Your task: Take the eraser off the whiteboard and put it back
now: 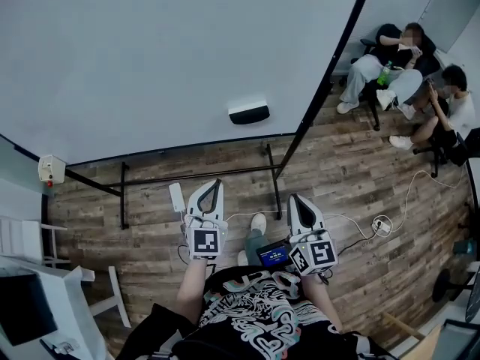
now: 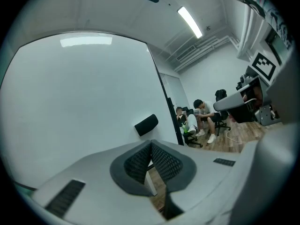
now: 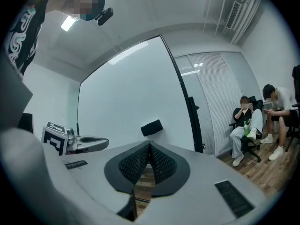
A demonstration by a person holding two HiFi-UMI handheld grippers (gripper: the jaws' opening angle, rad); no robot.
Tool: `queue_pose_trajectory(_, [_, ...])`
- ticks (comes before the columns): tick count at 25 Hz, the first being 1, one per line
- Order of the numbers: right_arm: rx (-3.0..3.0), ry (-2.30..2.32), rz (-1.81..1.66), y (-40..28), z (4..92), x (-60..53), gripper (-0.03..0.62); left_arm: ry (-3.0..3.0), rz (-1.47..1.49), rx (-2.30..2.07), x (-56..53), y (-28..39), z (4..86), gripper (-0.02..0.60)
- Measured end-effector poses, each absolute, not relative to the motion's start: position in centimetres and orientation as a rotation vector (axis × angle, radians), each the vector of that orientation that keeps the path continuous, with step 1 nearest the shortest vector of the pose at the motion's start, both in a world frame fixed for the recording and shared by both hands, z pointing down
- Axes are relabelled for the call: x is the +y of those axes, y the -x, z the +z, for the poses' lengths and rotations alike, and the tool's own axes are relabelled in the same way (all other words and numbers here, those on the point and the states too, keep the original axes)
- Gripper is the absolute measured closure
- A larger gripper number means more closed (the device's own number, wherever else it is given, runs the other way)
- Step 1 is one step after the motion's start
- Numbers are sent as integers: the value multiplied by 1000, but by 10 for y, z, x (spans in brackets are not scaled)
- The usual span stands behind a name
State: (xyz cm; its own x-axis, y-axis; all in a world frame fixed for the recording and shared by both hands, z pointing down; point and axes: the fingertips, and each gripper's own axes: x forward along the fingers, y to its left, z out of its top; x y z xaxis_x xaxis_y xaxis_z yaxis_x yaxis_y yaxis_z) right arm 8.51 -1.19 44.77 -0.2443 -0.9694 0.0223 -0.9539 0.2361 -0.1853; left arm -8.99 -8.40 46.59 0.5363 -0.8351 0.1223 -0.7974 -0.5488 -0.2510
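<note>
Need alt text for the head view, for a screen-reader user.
An eraser sits on a large whiteboard, untouched. Below it, a person holds the left gripper and right gripper side by side, fingers closed and empty, short of the board. Other people sit at the upper right on a wood floor.

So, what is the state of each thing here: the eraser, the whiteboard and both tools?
eraser: stuck on the whiteboard, not yet taken off.
whiteboard: standing upright, no writing visible.
left tool: shut, empty.
right tool: shut, empty.
</note>
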Motion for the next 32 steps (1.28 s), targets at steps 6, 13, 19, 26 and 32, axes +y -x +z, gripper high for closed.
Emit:
queue_pose_trajectory(6, [2402, 1861, -263, -86, 452, -29, 580, 2523, -398, 1331, -100, 78, 466, 551])
queue_pose_trajectory(13, [2416, 1852, -288, -89, 460, -58, 580, 2476, -428, 1320, -123, 72, 468, 526])
queue_pose_trajectory(19, [2428, 1830, -330, -94, 466, -81, 580, 2431, -475, 1311, -146, 66, 473, 496])
queue_pose_trajectory(26, [2428, 1822, -389, -103, 476, -108, 579, 2372, -518, 1301, -173, 59, 477, 462])
queue_pose_trajectory(32, [2460, 1765, -416, -98, 480, -129, 579, 2319, -542, 1293, -194, 52, 479, 420])
